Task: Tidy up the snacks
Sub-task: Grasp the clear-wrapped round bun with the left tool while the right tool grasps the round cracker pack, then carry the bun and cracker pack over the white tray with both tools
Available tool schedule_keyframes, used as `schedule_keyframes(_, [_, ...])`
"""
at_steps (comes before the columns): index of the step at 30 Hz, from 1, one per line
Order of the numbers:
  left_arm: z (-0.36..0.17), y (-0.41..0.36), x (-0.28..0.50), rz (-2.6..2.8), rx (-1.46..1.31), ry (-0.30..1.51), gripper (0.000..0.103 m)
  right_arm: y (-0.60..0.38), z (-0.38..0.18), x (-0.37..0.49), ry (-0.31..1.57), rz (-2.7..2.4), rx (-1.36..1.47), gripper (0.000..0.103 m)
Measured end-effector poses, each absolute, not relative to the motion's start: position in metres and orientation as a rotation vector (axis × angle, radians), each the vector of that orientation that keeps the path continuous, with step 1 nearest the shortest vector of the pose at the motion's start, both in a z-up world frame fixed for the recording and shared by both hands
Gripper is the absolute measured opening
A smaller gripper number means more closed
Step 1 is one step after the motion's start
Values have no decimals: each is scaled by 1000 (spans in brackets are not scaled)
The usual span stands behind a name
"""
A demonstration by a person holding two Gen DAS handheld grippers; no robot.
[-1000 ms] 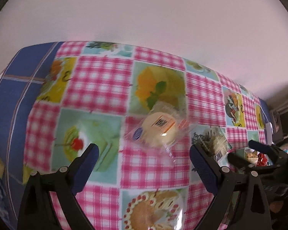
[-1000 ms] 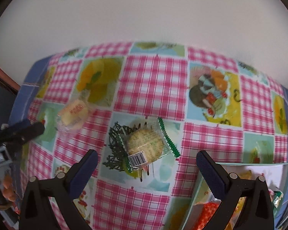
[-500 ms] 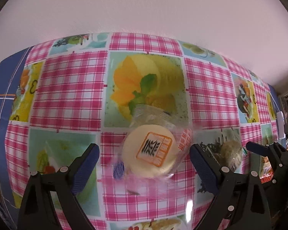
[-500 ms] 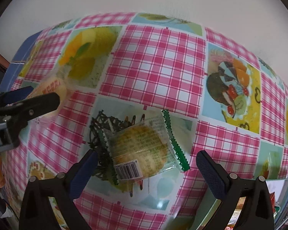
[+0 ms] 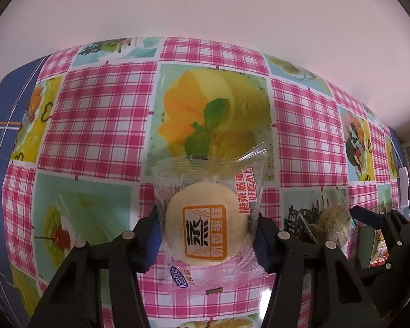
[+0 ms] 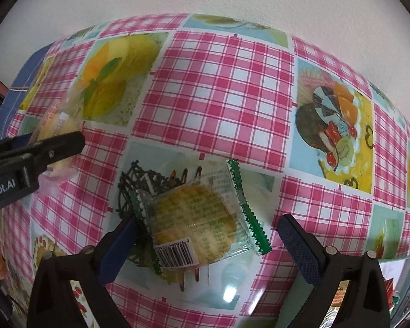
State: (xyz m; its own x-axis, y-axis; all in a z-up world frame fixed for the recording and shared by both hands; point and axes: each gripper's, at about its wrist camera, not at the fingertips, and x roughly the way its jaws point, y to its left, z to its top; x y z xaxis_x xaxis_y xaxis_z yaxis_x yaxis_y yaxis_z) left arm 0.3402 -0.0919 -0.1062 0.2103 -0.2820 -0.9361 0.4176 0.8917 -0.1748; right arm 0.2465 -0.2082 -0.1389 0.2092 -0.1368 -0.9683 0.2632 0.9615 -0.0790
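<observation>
Lower now over the checked tablecloth (image 5: 101, 114), my left gripper (image 5: 206, 235) is closing onto the steamed cake packet (image 5: 205, 227), while my right gripper (image 6: 207, 235), jaws wide but closing, straddles the green-edged biscuit packet (image 6: 196, 218).

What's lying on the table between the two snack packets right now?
Only bare checked tablecloth lies between the pale cake packet and the green-edged biscuit packet, as the right wrist view shows; the left hand-held gripper is closing on the cake.

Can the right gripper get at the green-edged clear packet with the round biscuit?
Probably yes: the right gripper straddles the green-edged biscuit packet on the checked tablecloth, jaws closing, nothing between pads and packet.
</observation>
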Motion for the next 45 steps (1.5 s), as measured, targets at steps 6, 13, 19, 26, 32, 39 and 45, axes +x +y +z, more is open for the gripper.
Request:
schedule_keyframes(6, [-109,-82,327,-452,106,1282,58,-201,-131,244,1323,-276,102,87])
schedule_keyframes(13, [-114,-66,310,-419,77,1294,58,-197,-133,244,1327,-284,108,83])
schedule_keyframes(19, [-115,-48,289,-386,39,1292,58,-196,-131,241,1330,-299,122,74])
schedule_keyframes(26, [-115,-36,272,-373,16,1288,58,-195,-126,241,1328,-314,133,62])
schedule_keyframes(32, [-116,-27,259,-358,-2,1284,58,-196,-124,234,1328,-320,144,60])
schedule_keyframes(39, [-114,-10,235,-335,-59,1288,57,-195,-123,209,1318,-325,193,59])
schedule_keyframes(45, [-114,5,210,-322,-116,1301,57,-190,-112,175,1283,-305,267,59])
